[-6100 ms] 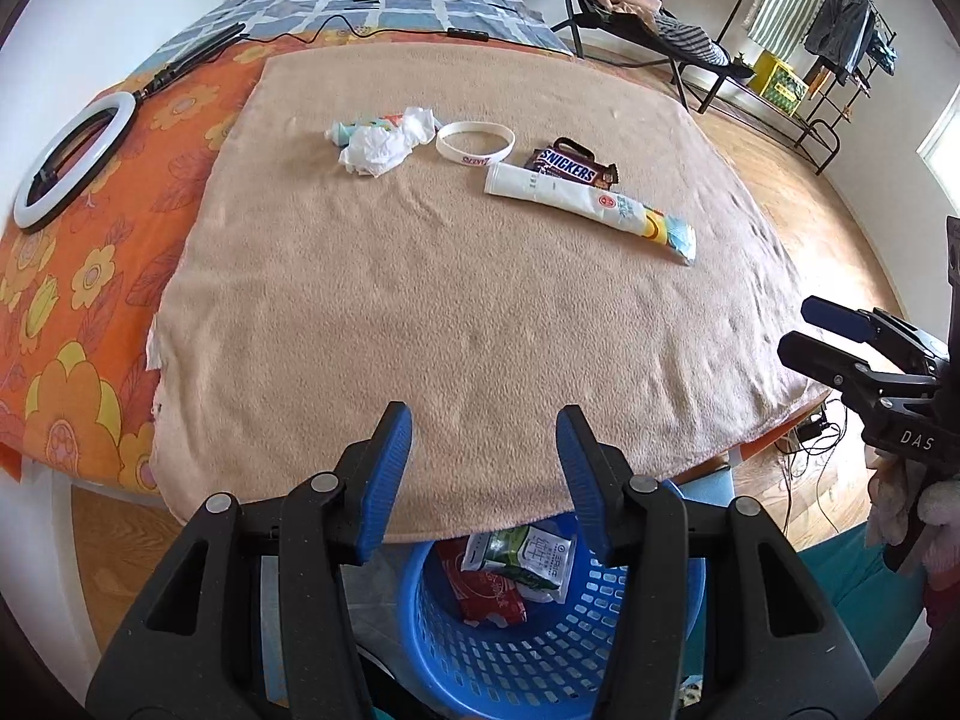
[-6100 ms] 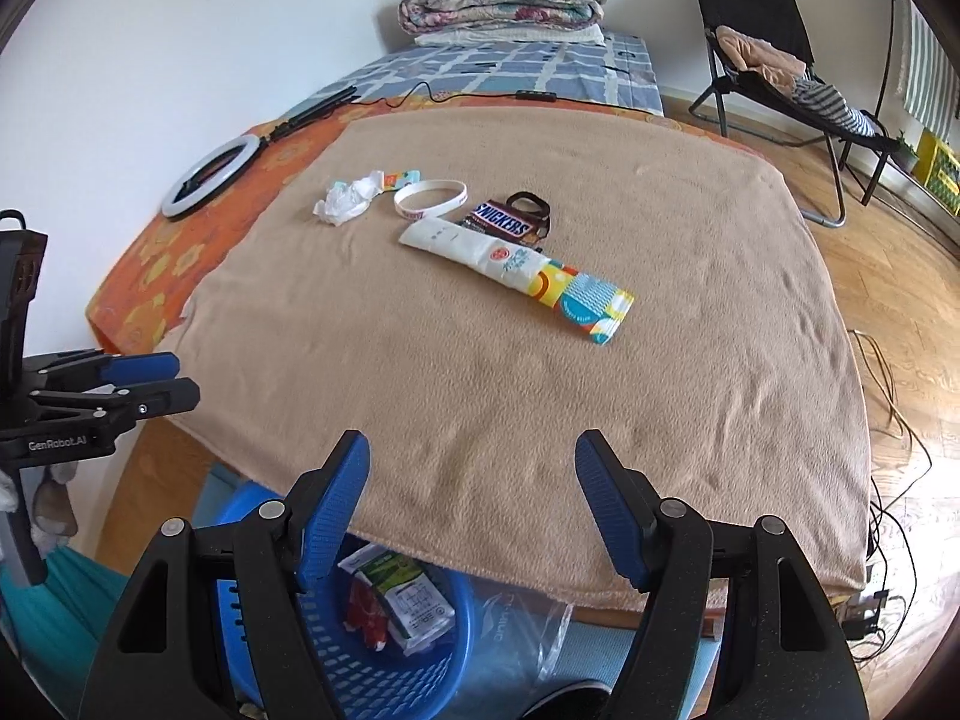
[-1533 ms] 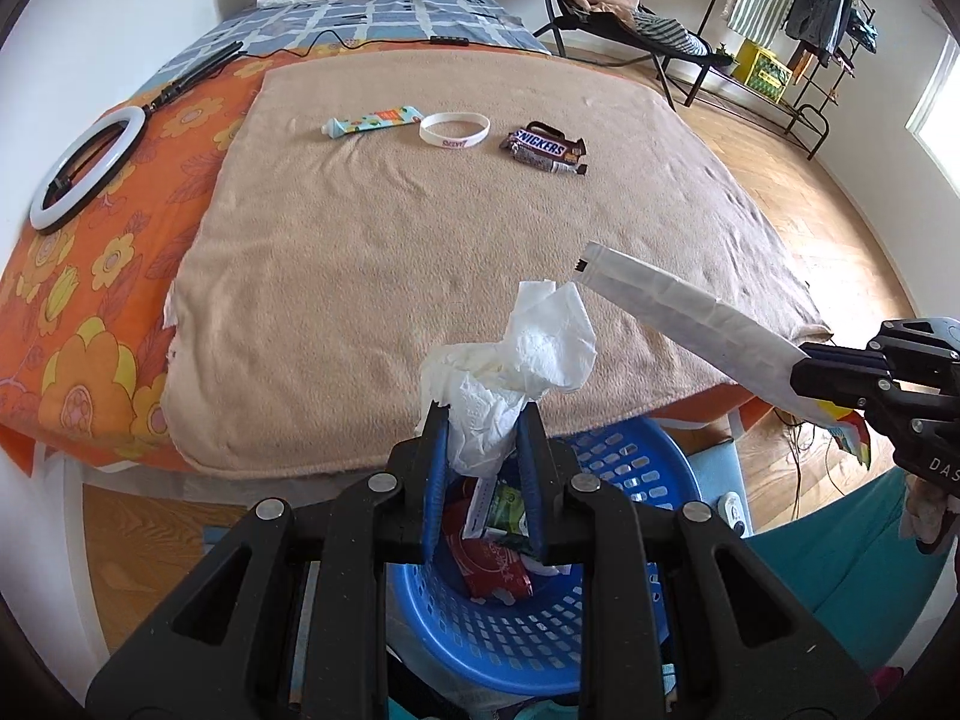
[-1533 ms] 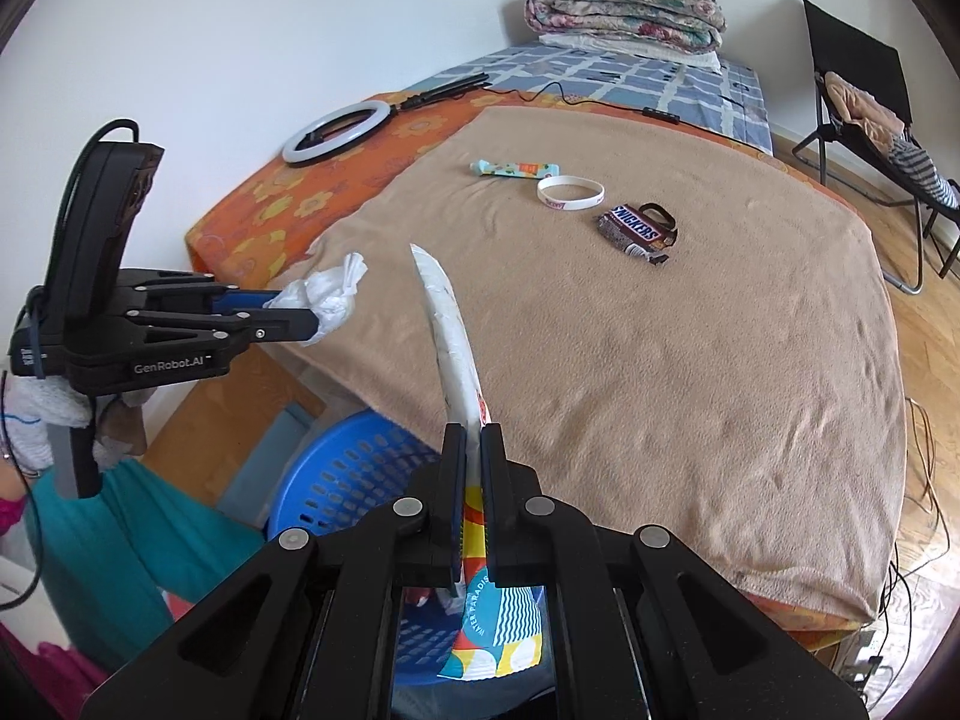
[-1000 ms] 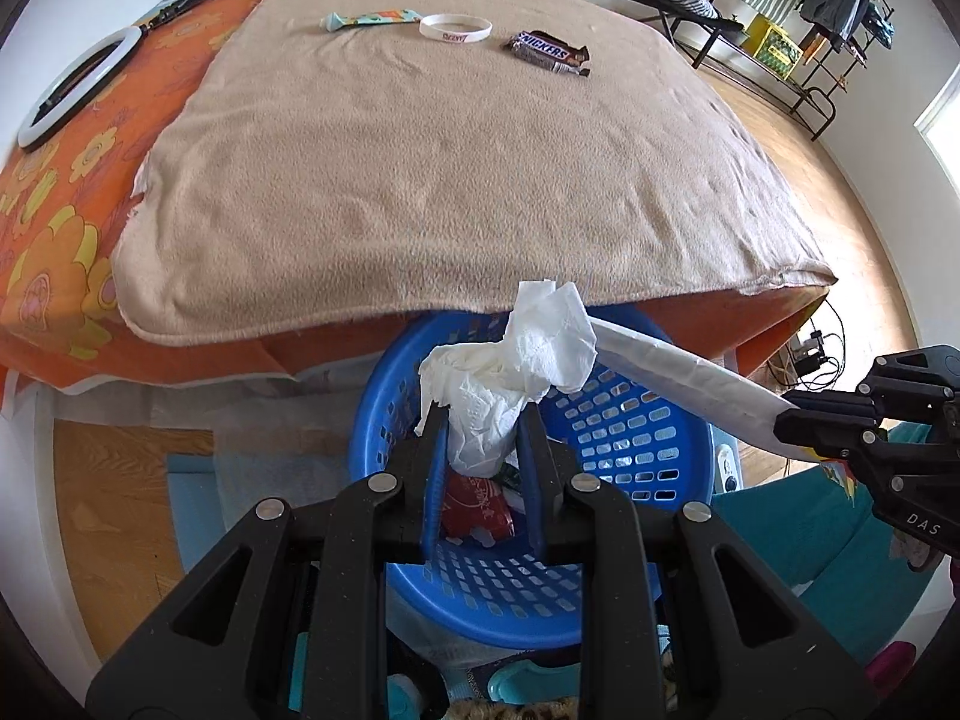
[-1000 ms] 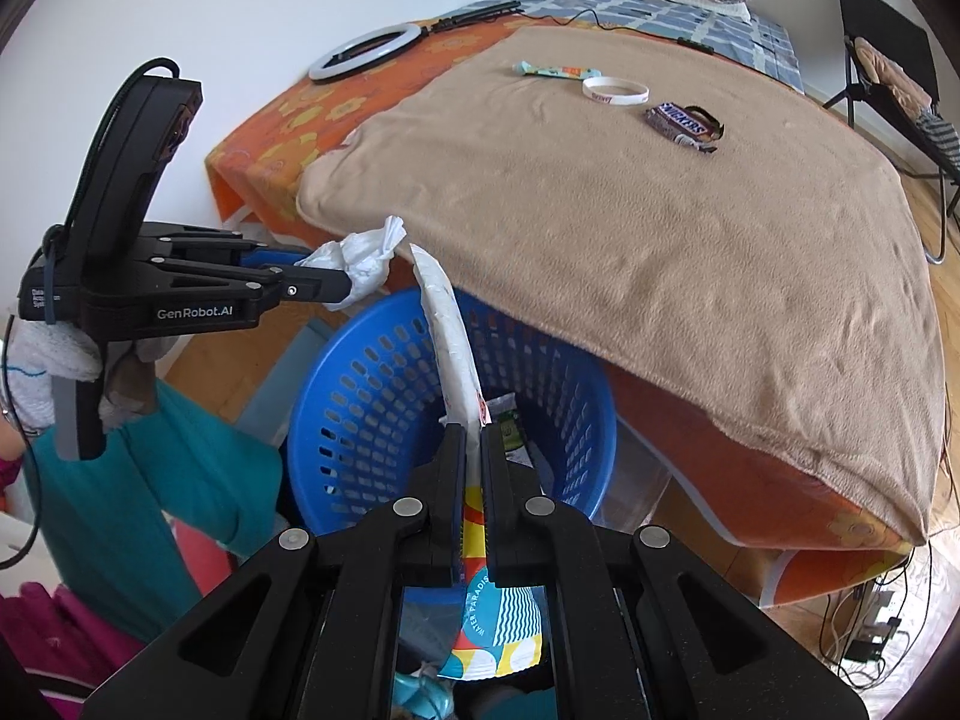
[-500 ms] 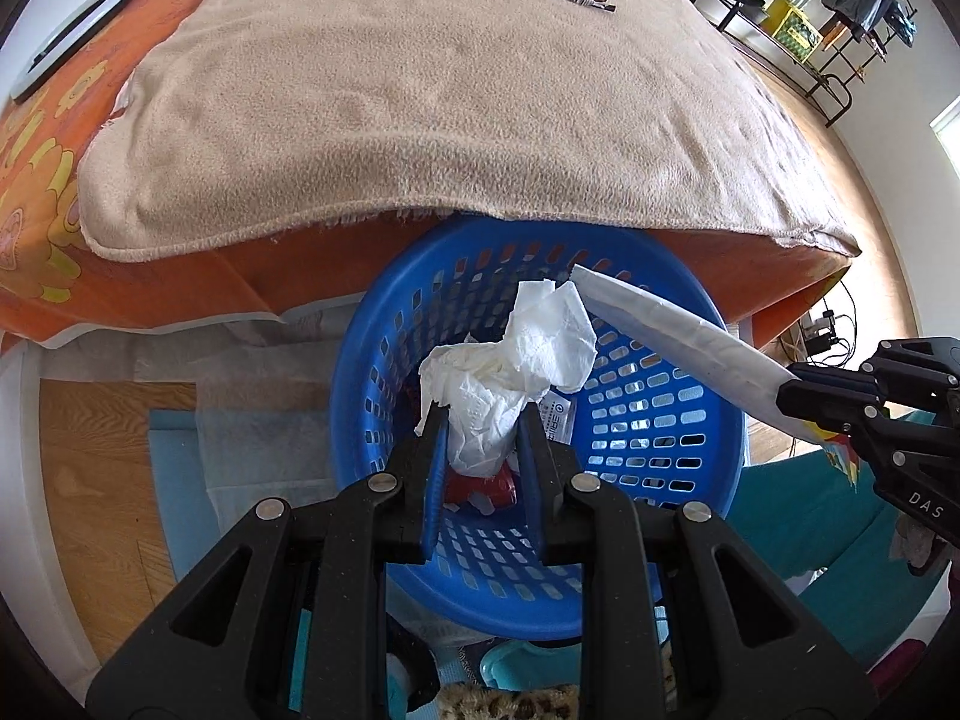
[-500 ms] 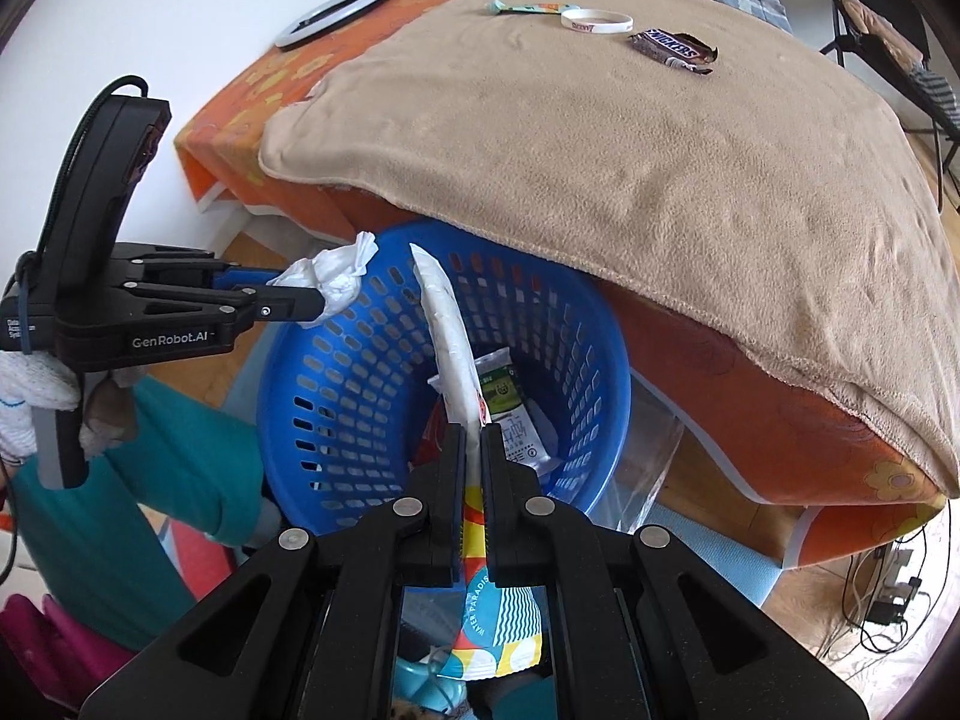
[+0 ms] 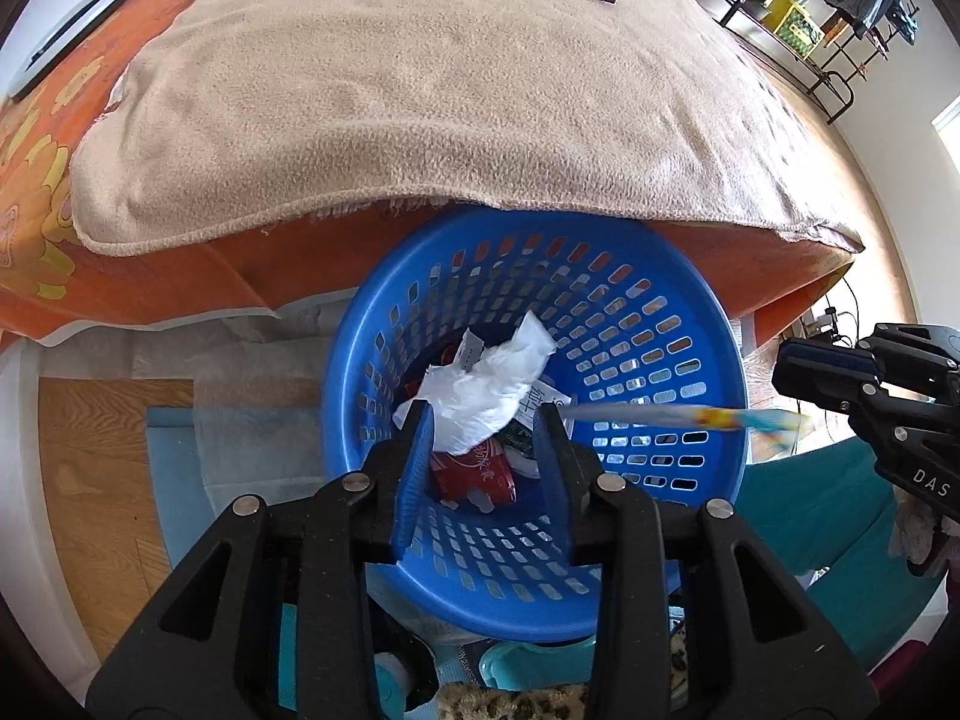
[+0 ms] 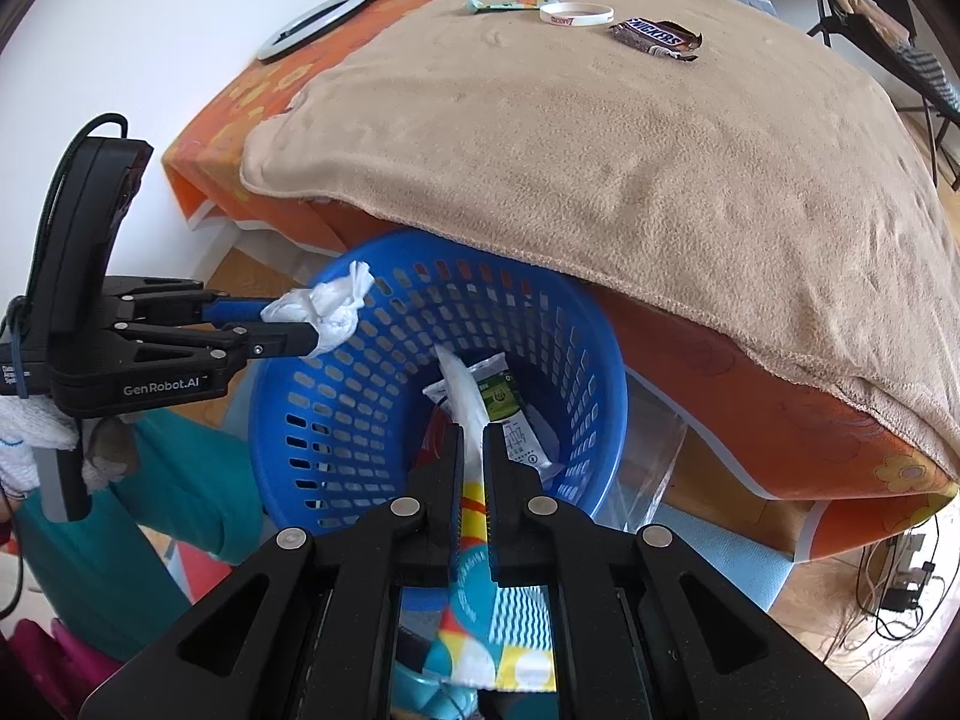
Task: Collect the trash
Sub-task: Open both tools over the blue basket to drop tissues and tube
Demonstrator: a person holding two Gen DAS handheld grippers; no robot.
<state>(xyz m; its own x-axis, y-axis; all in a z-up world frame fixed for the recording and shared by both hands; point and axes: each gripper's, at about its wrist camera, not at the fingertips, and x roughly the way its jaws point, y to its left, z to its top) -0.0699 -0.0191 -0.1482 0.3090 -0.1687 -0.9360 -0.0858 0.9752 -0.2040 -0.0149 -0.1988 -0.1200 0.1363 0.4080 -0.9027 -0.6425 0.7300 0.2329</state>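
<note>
Counting trash in hand: two pieces, one crumpled white tissue and one long flat wrapper.
Trash on the blanket: one Snickers bar, one white wristband and one thin striped wrapper, lying in a row at the far end of the tan blanket.
Basket: one blue basket with slotted walls, standing on the floor just under the blanket's near edge; a red packet and a green-and-white packet lie in its bottom.
Left gripper: jaws have just been opening and now stand partly spread; the tissue sits between them, resting against the left blue pad and clear of the right one.
Tissue position: above the basket's mouth, at the left gripper's fingertips, near the rim in the right wrist view.
Right gripper: jaws pressed nearly together, pinching the long wrapper.
Wrapper position: its white end pokes forward past the right gripper's tips down into the basket; its colourful printed end hangs out behind the pads.
</note>
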